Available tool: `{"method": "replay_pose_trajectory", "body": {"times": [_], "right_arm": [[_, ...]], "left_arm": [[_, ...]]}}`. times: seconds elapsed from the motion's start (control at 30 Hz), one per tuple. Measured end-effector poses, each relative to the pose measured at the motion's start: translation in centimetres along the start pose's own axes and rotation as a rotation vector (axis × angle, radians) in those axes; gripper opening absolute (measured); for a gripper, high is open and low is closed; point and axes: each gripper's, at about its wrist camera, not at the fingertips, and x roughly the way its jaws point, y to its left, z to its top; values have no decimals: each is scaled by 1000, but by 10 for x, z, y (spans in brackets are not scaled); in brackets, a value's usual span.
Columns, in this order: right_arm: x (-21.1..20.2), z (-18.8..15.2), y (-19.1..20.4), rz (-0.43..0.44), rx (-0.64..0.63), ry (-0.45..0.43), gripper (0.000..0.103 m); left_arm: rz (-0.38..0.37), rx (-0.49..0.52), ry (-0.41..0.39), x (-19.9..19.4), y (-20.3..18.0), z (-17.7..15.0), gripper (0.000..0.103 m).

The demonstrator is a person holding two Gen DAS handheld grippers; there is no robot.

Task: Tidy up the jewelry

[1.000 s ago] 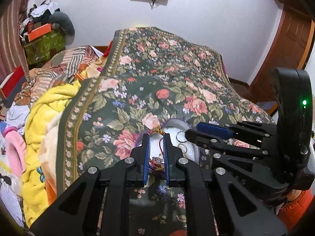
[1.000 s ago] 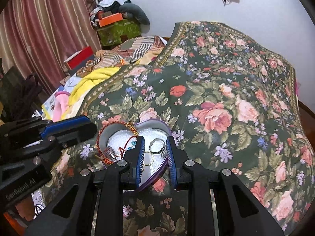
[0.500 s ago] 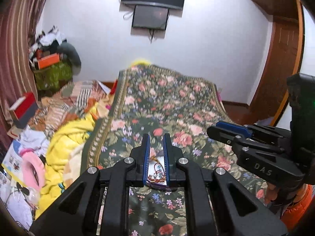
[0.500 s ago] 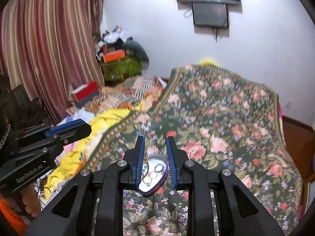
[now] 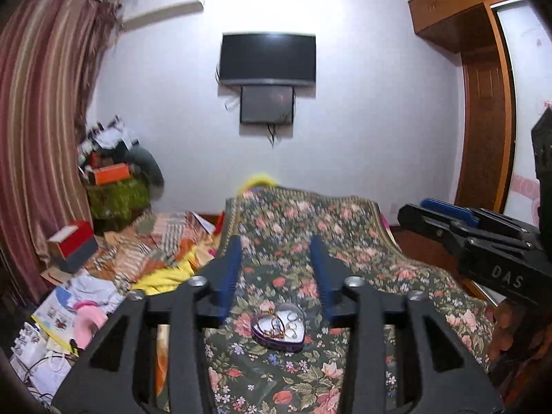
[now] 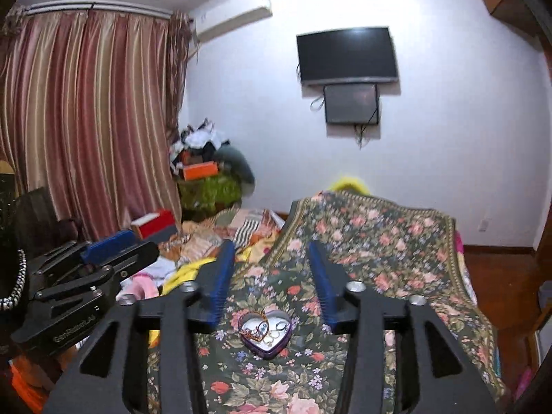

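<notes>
both tools apart above the purple heart-shaped metal tin (image 5: 278, 327) on the floral bedspread (image 5: 345, 241).

the left tool (image 5: 275, 269) and right tool (image 6: 272, 272) held nothing, blue pads spread wide, well above the tin. inside the tin lay silver rings (image 6: 281, 326) and a red-gold beaded bracelet (image 6: 257, 331). a black wall television (image 6: 346, 56) hung beyond the tin.

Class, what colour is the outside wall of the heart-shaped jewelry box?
Purple; the heart-shaped box shows it best in the right wrist view.
</notes>
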Motion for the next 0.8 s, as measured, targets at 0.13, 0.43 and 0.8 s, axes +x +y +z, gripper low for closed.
{"method": "replay_pose_trajectory", "body": {"times": [0.13, 0.43, 0.8], "right_arm": [[-17, -1, 10, -38, -27, -44, 54], [-31, -2, 21, -95, -50, -99, 84], [-37, -7, 21, -94, -36, -95, 85]], "left_arm": [[14, -3, -55, -24, -2, 4, 69], [48, -13, -87, -45, -4, 2, 86], [57, -27, -78, -49, -2, -1, 89]]}}
